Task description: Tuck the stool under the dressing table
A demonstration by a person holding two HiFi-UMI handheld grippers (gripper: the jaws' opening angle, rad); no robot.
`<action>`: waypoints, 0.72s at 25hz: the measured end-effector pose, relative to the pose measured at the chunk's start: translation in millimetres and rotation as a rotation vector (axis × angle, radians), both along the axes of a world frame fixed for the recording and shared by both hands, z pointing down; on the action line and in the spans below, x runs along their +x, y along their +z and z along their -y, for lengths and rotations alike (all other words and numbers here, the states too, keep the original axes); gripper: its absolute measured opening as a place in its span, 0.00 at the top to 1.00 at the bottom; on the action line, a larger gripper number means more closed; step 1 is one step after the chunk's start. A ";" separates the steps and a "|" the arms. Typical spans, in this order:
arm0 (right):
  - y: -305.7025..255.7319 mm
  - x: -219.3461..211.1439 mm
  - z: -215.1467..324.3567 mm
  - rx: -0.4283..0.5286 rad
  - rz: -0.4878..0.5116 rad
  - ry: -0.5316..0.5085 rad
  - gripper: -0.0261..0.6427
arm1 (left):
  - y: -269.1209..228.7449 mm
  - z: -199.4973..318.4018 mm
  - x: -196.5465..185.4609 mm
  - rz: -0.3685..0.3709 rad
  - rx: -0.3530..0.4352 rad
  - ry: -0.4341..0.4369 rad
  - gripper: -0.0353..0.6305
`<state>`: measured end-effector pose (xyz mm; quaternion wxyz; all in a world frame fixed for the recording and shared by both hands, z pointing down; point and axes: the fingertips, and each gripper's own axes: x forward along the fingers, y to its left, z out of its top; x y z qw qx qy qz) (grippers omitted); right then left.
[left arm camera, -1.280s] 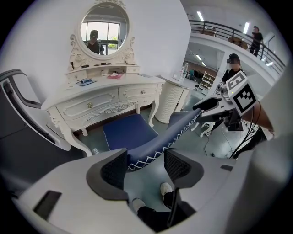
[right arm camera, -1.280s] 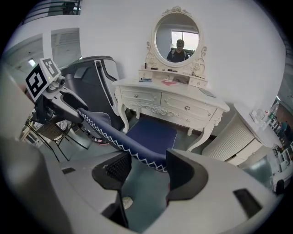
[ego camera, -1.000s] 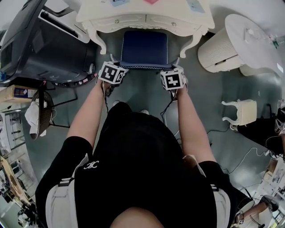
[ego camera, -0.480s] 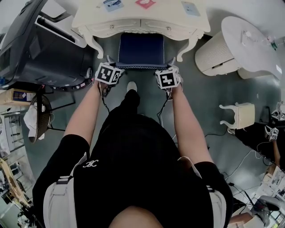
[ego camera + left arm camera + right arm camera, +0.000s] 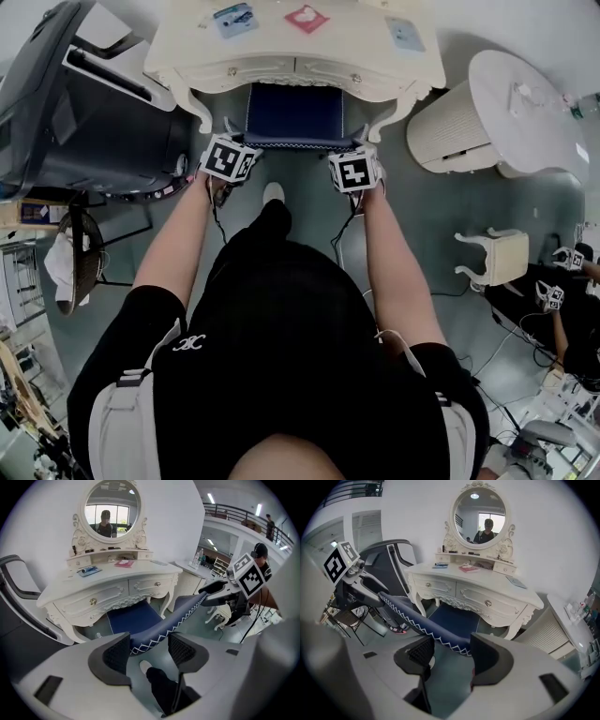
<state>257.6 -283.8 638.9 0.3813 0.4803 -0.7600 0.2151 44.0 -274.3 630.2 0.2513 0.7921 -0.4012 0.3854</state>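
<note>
A blue-cushioned stool (image 5: 295, 112) stands partly beneath the cream dressing table (image 5: 187, 56), its front edge still out. My left gripper (image 5: 228, 129) holds the seat's front left corner and my right gripper (image 5: 364, 142) the front right corner. In the left gripper view the stitched seat edge (image 5: 159, 627) runs between the jaws of the left gripper (image 5: 149, 644), which is shut on it, below the table's drawers (image 5: 108, 597). The right gripper view mirrors this: the seat edge (image 5: 422, 625) sits in the right gripper (image 5: 451, 651), below the dressing table (image 5: 473, 595).
A black office chair (image 5: 75, 103) stands close on the left. At the right are a ribbed white bin (image 5: 459, 127), a round white table (image 5: 530, 94) and a small white stool (image 5: 502, 253). Cables (image 5: 352, 220) lie by my feet. My foot (image 5: 273, 194) is behind the stool.
Both grippers have moved forward with the stool, so more of the seat lies beneath the table top. My foot has stepped forward behind it.
</note>
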 end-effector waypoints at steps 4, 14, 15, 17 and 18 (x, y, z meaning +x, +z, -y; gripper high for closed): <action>-1.9 -2.0 25.7 -0.010 -0.017 0.002 0.60 | 0.6 28.1 -4.1 0.002 -0.007 0.011 0.57; -10.0 0.3 68.3 -0.016 -0.043 0.028 0.60 | -7.6 71.8 -0.7 0.020 -0.018 0.076 0.58; -12.4 0.6 74.6 0.003 -0.047 0.032 0.60 | -10.7 76.8 -0.9 0.019 -0.004 0.076 0.58; -19.6 -1.4 89.4 0.039 -0.046 0.031 0.60 | -17.3 88.2 -2.9 0.010 0.016 0.074 0.59; -23.4 -2.4 94.9 0.042 -0.045 0.032 0.60 | -20.2 93.7 -3.9 0.004 0.019 0.077 0.59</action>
